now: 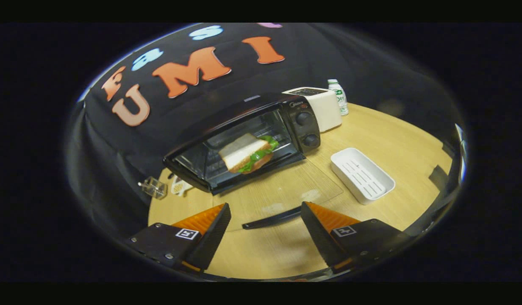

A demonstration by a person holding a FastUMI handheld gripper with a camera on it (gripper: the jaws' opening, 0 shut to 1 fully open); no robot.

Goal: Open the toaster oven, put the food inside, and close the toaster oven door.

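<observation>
Gripper (265,224): nearest to me at the bottom of the frame, fingers spread wide, holding nothing; I see bare tabletop between them
Door handle (273,218): dark curved bar just ahead of my fingers, lying in the gap between the tips, not touched by either one
Glass door (282,190): folded down flat over the wooden table (396,140), its clear pane reaching from the oven mouth to the handle; wood grain shows through it
Open room: I have free tabletop below the handle and between the fingers, and a strip of bare wood at the right between the door's edge and the white tray (362,176)
Table edge: rounded rim curves along the lower right and lower left, close behind my fingers
Around: white tray sits right of the door, near its corner but apart; a white toaster (324,108) stands just beside the oven's knob side, upper centre, with a small bottle (339,97) behind it; a small clear block (153,187) lies at the left by the oven's far corner
Toaster oven (244,144): black, centre of frame, cavity open toward me, two knobs on its right panel
Sandwich (248,153): inside the oven cavity, tilted, white bread on top, green lettuce showing at the edge
</observation>
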